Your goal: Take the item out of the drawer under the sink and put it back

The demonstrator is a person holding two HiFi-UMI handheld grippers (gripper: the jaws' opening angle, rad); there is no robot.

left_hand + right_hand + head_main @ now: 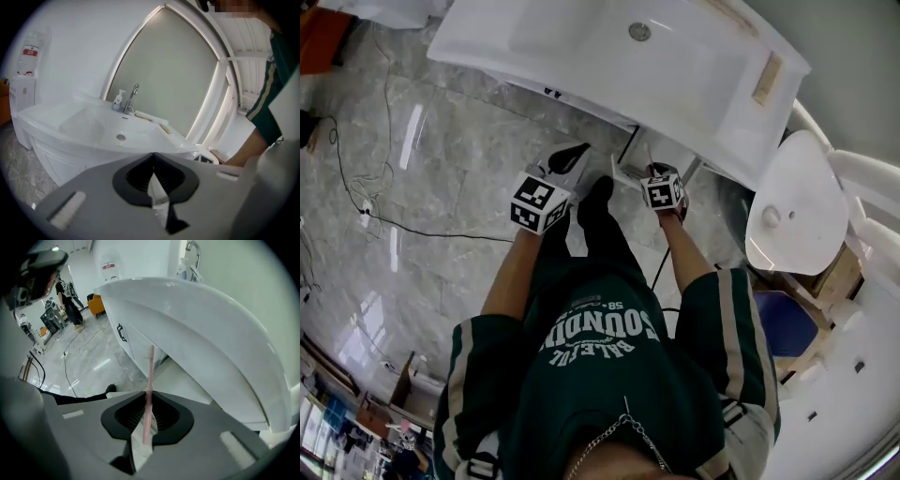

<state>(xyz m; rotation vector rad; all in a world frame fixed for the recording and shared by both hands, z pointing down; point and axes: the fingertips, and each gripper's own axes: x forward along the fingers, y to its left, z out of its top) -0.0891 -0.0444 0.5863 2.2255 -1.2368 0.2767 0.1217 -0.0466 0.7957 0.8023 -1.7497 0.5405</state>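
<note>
White sink (675,56) above a grey marble floor (431,159), a person facing it.
The right tool (149,397) pinches a thin pink stick (150,371) just below the basin's rim; the left tool (153,159) has its jaws pressed together, empty.

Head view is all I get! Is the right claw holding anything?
Observer: Yes, the right claw is shut on a thin pink plastic stick that points up at the underside of the white sink.
Operator: What about the left claw?
Observer: The left claw is shut with nothing in it.
Operator: Does the sink have a tap?
Observer: Yes, a shiny metal tap stands at the back of that sink.
</note>
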